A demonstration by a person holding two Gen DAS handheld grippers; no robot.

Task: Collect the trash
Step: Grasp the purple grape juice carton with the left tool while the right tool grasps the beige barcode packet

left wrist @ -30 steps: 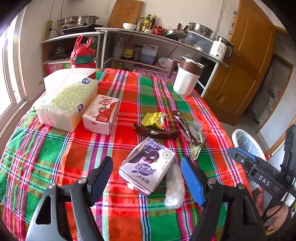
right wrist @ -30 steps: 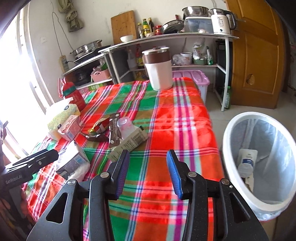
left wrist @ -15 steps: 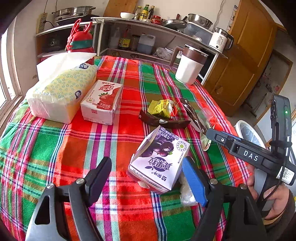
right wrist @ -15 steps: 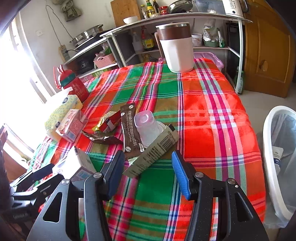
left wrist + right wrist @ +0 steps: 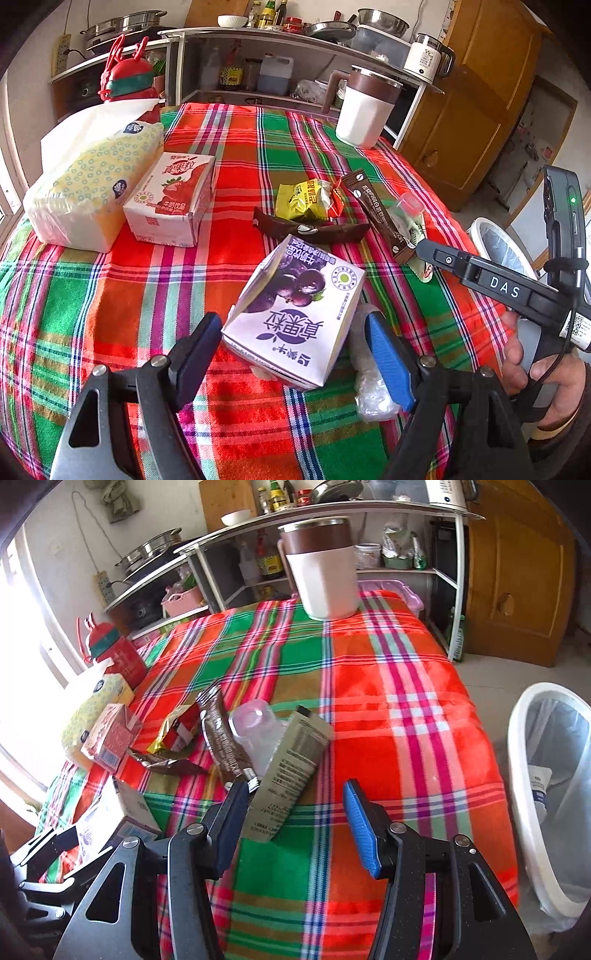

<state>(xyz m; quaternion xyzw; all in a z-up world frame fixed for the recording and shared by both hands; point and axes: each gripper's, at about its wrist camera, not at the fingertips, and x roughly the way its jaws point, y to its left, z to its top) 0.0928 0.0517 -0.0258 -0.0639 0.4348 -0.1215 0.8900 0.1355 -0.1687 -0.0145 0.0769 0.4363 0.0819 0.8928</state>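
Observation:
My left gripper (image 5: 295, 345) is open, its jaws on either side of a purple-and-white drink carton (image 5: 295, 314) lying on the plaid tablecloth, with a crumpled clear wrapper (image 5: 371, 387) beside it. My right gripper (image 5: 293, 812) is open just before a grey-green tube (image 5: 291, 768); the tube's near end lies between the jaws. Behind the tube lie a clear plastic cup (image 5: 255, 734), a brown coffee sachet (image 5: 221, 734), a dark wrapper (image 5: 166, 764) and a yellow-red snack bag (image 5: 175, 727). A white trash bin (image 5: 554, 794) stands on the floor to the right.
A strawberry drink carton (image 5: 170, 199) and a tissue pack (image 5: 88, 188) sit at the table's left. A red bottle (image 5: 127, 79) and a white-and-brown jug (image 5: 364, 110) stand at the far side. Kitchen shelves (image 5: 332, 513) and a wooden door (image 5: 517, 572) lie beyond.
Both grippers have moved forward over the table. The left now straddles the purple carton; the right has come up to the grey-green tube. The bin has slid to the right edge of view.

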